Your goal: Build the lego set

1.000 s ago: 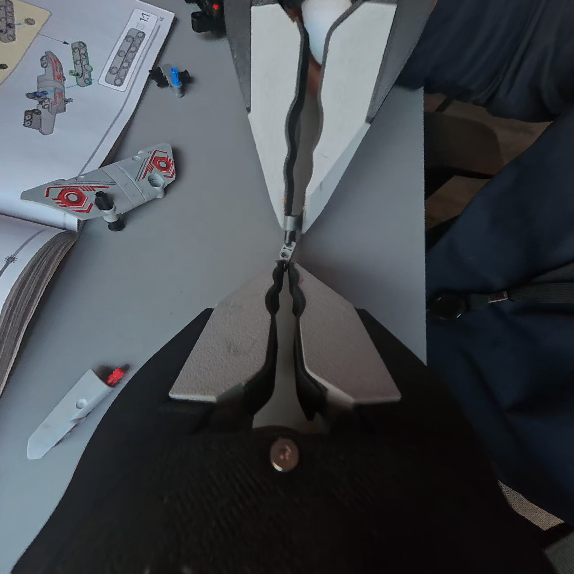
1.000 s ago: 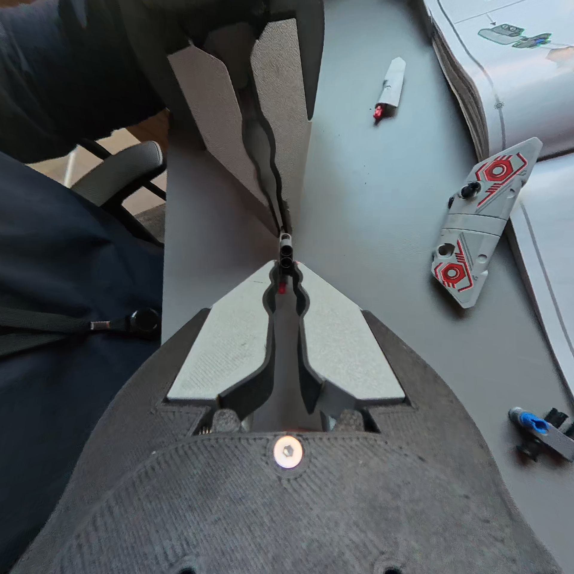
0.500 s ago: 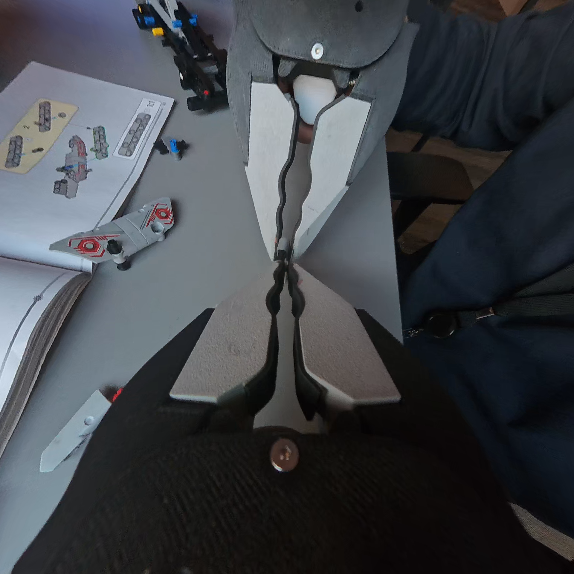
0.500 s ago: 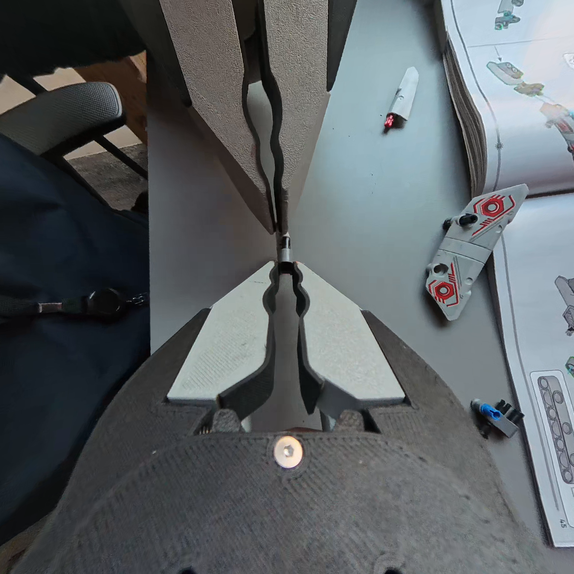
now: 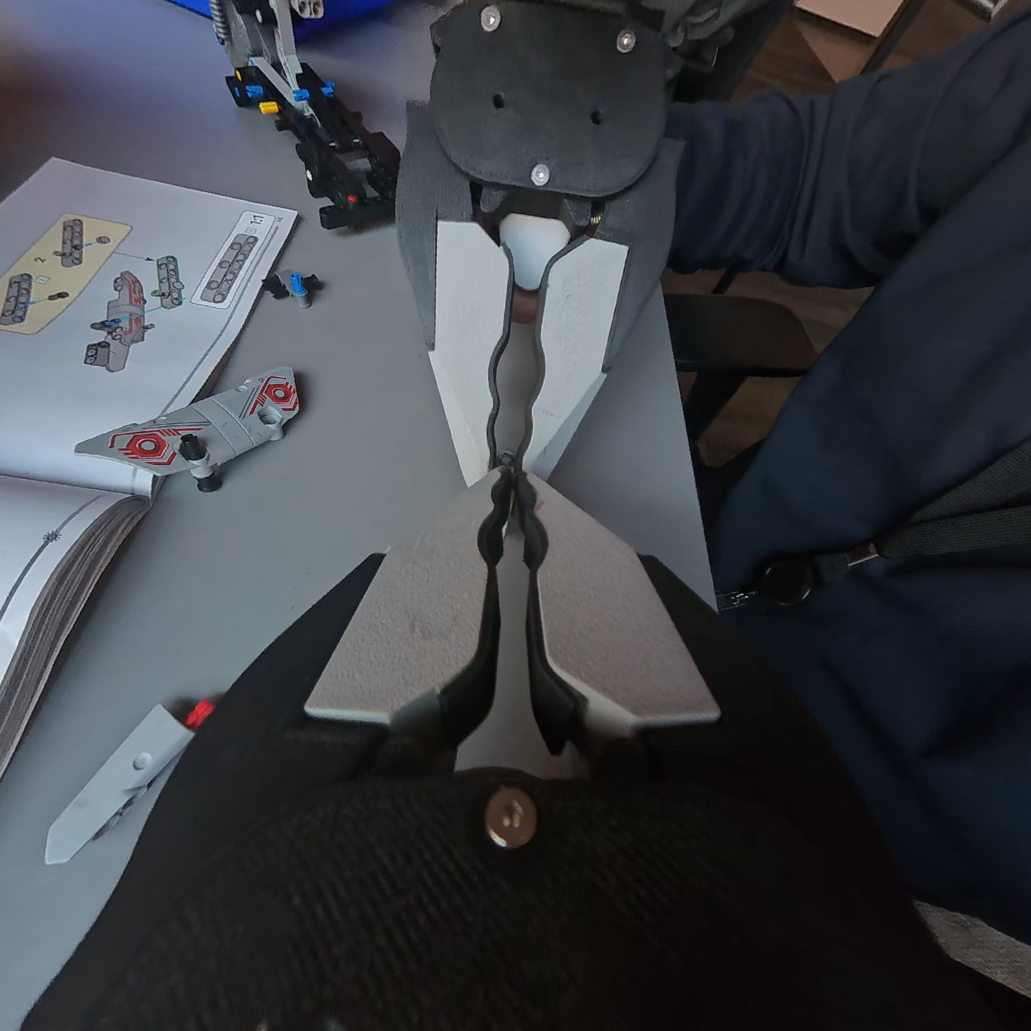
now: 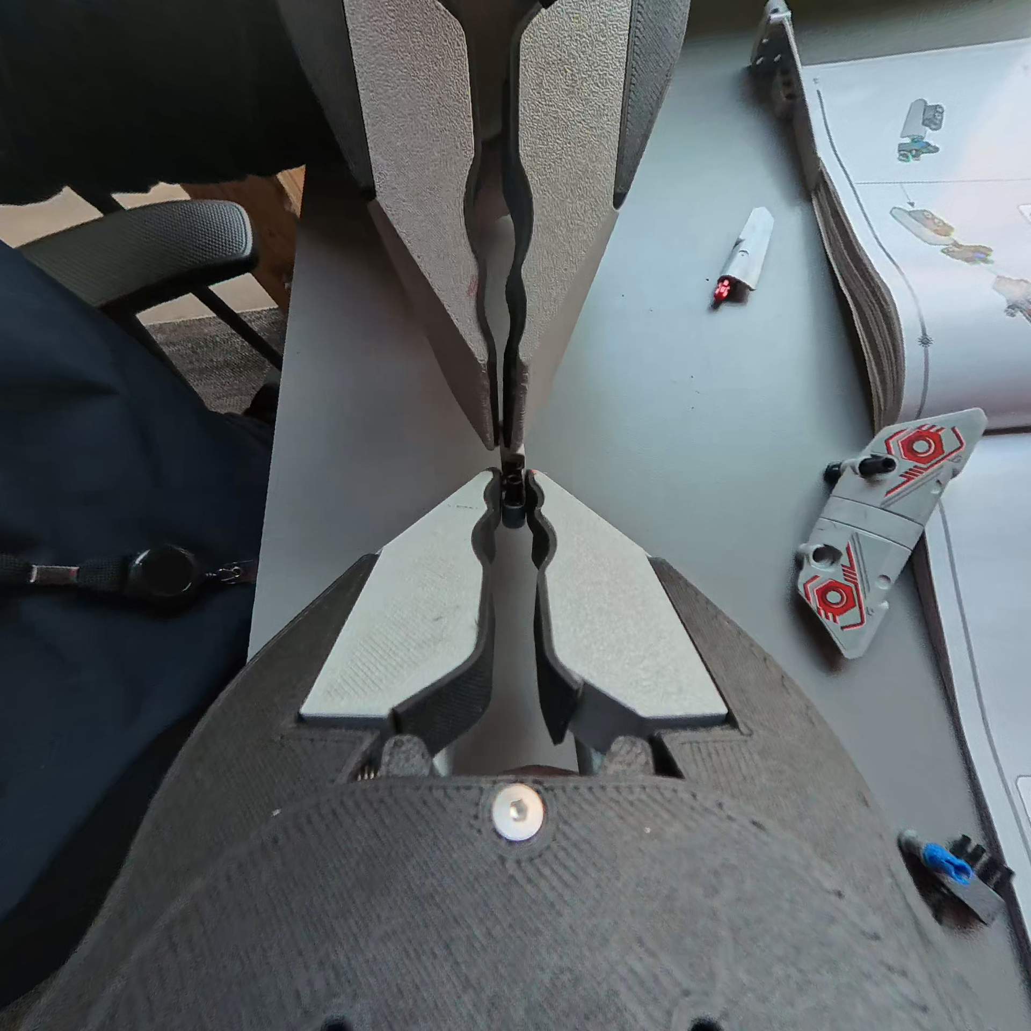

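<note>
Pin (image 6: 513, 496), small and black, sits clamped between the tips of the right gripper (image 6: 512, 486), whose jaws are closed almost fully around it. The left gripper (image 5: 509, 484) meets it tip to tip above the table edge, jaws pressed nearly together; whether they pinch anything is hidden at the contact point. A second ago a short grey piece stood exposed between the two tips; now the gap has closed and only the dark pin shows. The view has also widened, bringing the black partly built model (image 5: 335, 150) into sight at the far side.

On the grey table (image 5: 312, 558) lie a grey wing panel with red markings (image 5: 195, 429), overlapping the open instruction booklet (image 5: 83, 346); a narrow grey piece with a red pin (image 5: 117, 781) nearer; and a small connector with a blue pin (image 5: 293, 285) beside the page corner. A person in dark blue clothing sits at the table edge, with a chair armrest (image 6: 145, 251) and carpeted floor beyond.
</note>
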The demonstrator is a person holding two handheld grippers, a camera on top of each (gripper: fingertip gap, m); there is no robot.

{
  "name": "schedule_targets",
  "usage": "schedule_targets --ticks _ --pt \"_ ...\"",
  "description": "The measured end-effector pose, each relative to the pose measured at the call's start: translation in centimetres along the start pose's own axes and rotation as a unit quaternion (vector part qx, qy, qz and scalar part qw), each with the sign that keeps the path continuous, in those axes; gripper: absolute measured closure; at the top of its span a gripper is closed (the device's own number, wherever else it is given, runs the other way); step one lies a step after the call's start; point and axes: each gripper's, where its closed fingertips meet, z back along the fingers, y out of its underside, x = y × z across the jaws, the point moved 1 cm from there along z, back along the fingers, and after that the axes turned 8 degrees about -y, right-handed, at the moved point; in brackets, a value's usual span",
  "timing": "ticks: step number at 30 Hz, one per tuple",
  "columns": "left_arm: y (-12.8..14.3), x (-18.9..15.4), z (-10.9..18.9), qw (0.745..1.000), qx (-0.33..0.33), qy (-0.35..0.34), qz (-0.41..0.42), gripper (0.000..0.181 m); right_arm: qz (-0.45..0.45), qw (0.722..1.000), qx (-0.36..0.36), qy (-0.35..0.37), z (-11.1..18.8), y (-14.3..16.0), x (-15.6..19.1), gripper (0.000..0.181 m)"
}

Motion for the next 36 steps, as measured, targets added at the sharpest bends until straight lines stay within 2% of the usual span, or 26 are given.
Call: schedule_targets --ticks 4,9,13,17,21,25,27,32,36 --pt "0.5 0.1 -0.5 1.0 0.015 -0.004 0.001 0.181 0.009 1.0 0.003 0.02 -0.1 0.0 -0.5 0.177" --pt "0.3 0.0 -0.1 1.0 -0.004 -0.005 -0.015 0.181 -0.022 1.0 -0.014 -0.004 0.0 0.0 -0.5 0.177" --pt "1.4 0.2 -0.2 0.999 0.035 0.012 0.033 0.181 -0.033 0.999 -0.001 0.013 0.1 0.8 -1.4 0.177" --pt "1.1 0.4 -0.3 0.999 0.024 -0.003 0.023 0.181 -0.033 0.999 -0.001 0.009 0.1 0.9 -1.3 0.177" --pt "2.6 2.1 -1.0 0.992 0.085 -0.029 0.094 0.181 -0.05 0.999 -0.014 0.007 0.5 0.9 -1.6 0.177" --pt "3.3 3.1 -1.1 0.973 0.119 0.015 0.199 0.181 -0.07 0.997 -0.019 -0.012 0.9 1.2 -1.5 0.177" --pt "3.3 3.3 -0.9 0.968 0.131 0.033 0.211 0.181 -0.067 0.998 -0.016 -0.012 0.9 1.3 -1.4 0.177" --pt "2.6 4.5 0.5 0.972 0.133 0.002 0.194 0.163 -0.06 0.998 -0.001 -0.009 0.8 1.7 -1.2 0.176" --pt "3.0 4.2 2.3 0.971 0.151 -0.008 0.186 0.163 -0.06 0.998 -0.004 -0.01 1.0 1.6 -1.1 0.177"
